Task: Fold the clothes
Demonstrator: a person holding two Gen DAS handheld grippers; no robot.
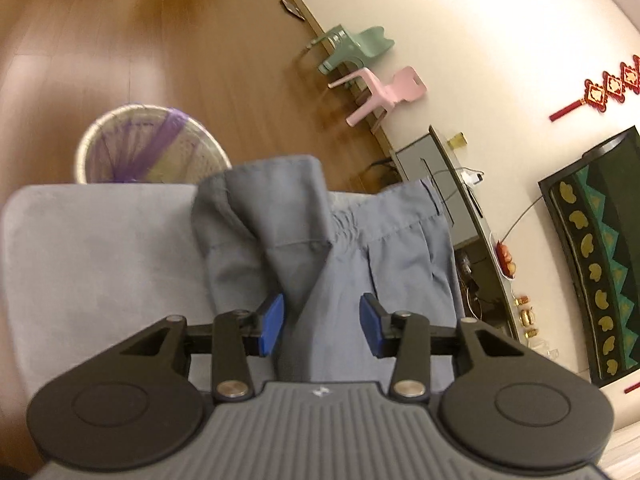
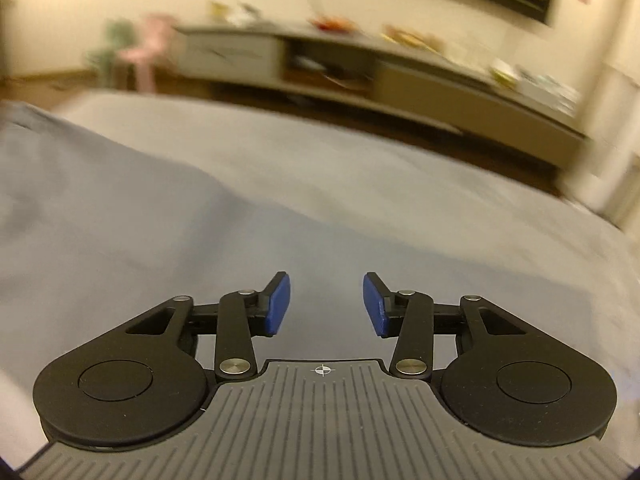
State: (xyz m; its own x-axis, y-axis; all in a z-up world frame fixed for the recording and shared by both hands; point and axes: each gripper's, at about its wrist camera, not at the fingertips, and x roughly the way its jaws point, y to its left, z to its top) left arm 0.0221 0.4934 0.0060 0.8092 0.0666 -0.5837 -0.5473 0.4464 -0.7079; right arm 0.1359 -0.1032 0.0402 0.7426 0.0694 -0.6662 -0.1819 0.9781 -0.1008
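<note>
Grey-blue trousers (image 1: 360, 256) lie on a grey padded surface (image 1: 100, 264), waistband toward the far edge, one leg (image 1: 276, 216) folded back over them. My left gripper (image 1: 322, 324) is open just above the trousers, blue pads on either side of the folded leg's edge, holding nothing. My right gripper (image 2: 326, 304) is open and empty above the grey surface (image 2: 400, 208). The same garment (image 2: 88, 208) lies to its left. That view is blurred.
A woven basket (image 1: 148, 148) with purple fabric stands on the wooden floor (image 1: 160, 40) past the surface's far edge. Green (image 1: 352, 46) and pink (image 1: 384, 92) small chairs and a low TV cabinet (image 2: 360, 64) stand along the wall.
</note>
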